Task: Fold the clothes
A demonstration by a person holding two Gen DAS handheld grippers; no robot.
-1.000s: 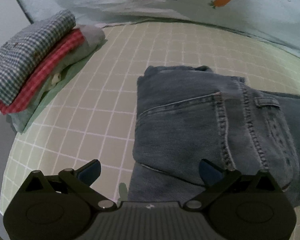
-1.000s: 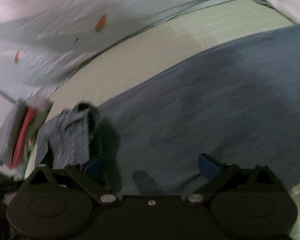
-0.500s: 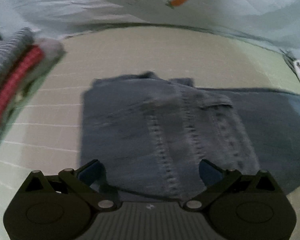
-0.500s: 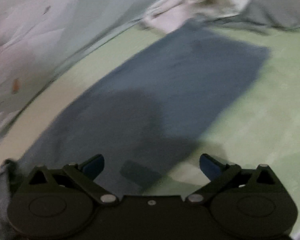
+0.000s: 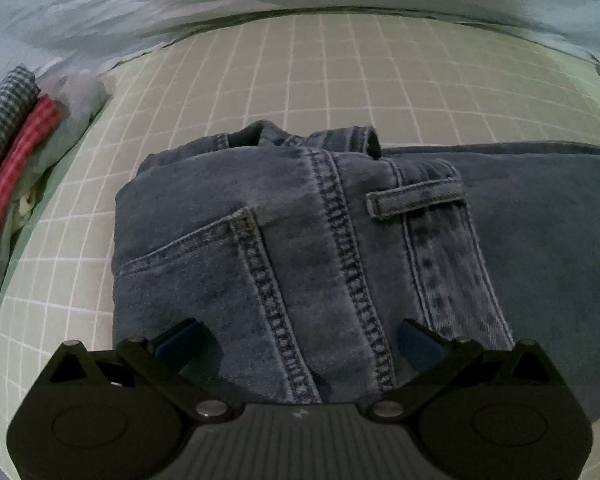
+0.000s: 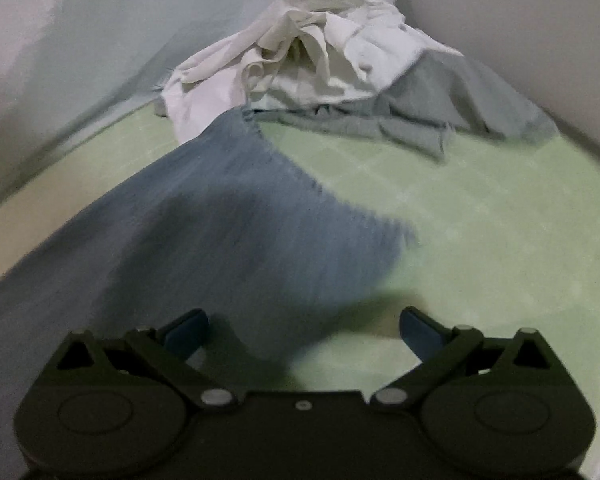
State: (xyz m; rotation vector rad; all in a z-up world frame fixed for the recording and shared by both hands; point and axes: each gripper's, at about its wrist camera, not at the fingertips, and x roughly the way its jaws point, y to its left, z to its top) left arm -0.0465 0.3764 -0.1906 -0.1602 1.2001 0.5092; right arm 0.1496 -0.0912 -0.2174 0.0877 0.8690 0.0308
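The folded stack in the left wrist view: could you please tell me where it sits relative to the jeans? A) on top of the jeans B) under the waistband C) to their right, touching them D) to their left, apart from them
D: the folded stack lies at the left edge of the mat, with bare grid squares between it and the jeans.

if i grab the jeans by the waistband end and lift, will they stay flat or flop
Probably flop: the jeans lie limp on the grid mat, the leg trailing off flat toward the white clothes pile. The thick seams and doubled waistband look dense, so likely heavy for cloth, and the leg may drag. The left gripper is open above the seat.
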